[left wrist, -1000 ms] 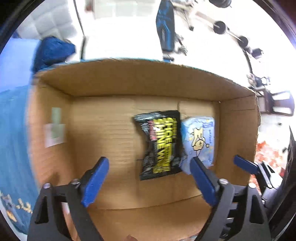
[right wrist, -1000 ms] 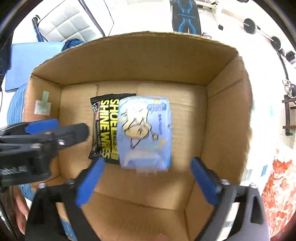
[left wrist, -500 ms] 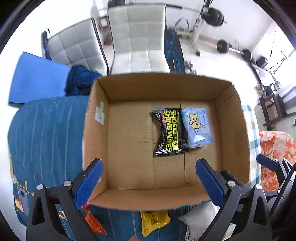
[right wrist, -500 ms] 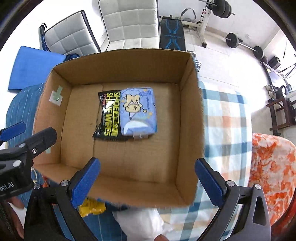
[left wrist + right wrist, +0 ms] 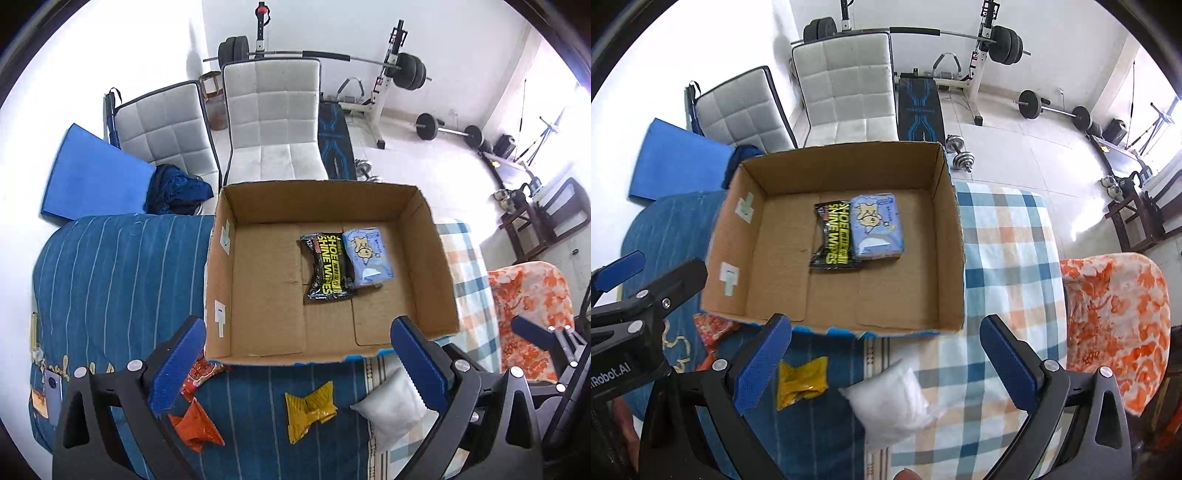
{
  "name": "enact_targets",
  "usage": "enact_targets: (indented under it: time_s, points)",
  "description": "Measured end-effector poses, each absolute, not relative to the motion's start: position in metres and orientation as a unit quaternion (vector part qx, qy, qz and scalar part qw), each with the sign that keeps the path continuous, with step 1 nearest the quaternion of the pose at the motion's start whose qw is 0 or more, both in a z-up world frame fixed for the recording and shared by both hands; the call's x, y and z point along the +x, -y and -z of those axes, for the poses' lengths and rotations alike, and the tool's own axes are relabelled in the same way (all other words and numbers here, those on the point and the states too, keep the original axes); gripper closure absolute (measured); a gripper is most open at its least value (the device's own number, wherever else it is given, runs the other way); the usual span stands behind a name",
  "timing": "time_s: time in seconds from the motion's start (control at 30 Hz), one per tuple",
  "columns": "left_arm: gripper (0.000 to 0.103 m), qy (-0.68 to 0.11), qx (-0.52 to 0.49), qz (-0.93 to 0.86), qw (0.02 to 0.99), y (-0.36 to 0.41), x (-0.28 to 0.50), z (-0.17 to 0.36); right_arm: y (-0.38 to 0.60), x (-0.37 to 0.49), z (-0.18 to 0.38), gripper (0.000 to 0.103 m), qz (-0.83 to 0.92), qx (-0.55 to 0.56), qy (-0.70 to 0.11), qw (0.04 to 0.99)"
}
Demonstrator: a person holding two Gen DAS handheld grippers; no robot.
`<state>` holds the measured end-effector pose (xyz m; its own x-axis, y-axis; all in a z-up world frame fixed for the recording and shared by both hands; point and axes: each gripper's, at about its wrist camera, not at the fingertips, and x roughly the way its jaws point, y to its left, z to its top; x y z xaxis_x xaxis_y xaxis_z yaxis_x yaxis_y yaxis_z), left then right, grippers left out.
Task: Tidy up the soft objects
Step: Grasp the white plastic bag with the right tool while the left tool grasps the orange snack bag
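A cardboard box (image 5: 258, 354) (image 5: 834, 321) stands on the bed. In it lie a black shoe-wipes pack (image 5: 327, 266) (image 5: 833, 236) and a light blue tissue pack (image 5: 367, 256) (image 5: 875, 225), side by side. In front of the box lie a white soft bag (image 5: 391, 410) (image 5: 890, 402), a yellow packet (image 5: 308, 406) (image 5: 801, 380), an orange packet (image 5: 194, 424) and a red packet (image 5: 199, 373) (image 5: 714, 326). My left gripper (image 5: 295, 363) is open and empty above the packets. My right gripper (image 5: 886, 365) is open and empty above the white bag.
The bed has a blue striped cover (image 5: 118, 280) and a checked sheet (image 5: 1008, 266). An orange floral cloth (image 5: 1115, 321) lies at the right. White chairs (image 5: 273, 122) and gym weights (image 5: 1052, 110) stand behind the box.
Both grippers have pulled back and up out of the box. The blue tissue pack, dropping from the right gripper a second ago, now rests beside the wipes. The packets before the box have come into view.
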<state>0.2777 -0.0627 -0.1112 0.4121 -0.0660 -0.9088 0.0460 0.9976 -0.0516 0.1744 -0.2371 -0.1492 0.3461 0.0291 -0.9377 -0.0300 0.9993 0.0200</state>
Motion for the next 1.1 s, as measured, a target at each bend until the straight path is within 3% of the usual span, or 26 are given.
enact_targets:
  time_s: [0.2, 0.37, 0.47, 0.7, 0.93, 1.1]
  points:
    - [0.0, -0.53, -0.027, 0.034, 0.847, 0.042, 0.254, 0.091, 0.238, 0.15, 0.146, 0.0, -0.034, 0.034, -0.584, 0.81]
    - [0.0, -0.542, -0.042, 0.015, 0.839, 0.009, 0.229, 0.1, 0.263, 0.127, 0.187, 0.0, -0.002, 0.087, -0.63, 0.772]
    - [0.0, -0.562, -0.045, -0.004, 0.826, -0.012, 0.212, 0.12, 0.273, 0.114, 0.229, 0.0, 0.016, 0.095, -0.659, 0.746]
    - [0.0, -0.638, -0.08, -0.05, 0.764, -0.064, 0.174, 0.198, 0.252, 0.102, 0.312, 0.0, -0.031, -0.04, -0.716, 0.697]
    - [0.0, -0.698, -0.118, -0.074, 0.702, -0.099, 0.162, 0.274, 0.234, 0.1, 0.354, 0.0, -0.076, -0.087, -0.742, 0.66]
    - [0.0, -0.712, -0.096, -0.03, 0.695, -0.101, 0.163, 0.299, 0.228, 0.095, 0.366, 0.0, -0.095, -0.123, -0.748, 0.645]
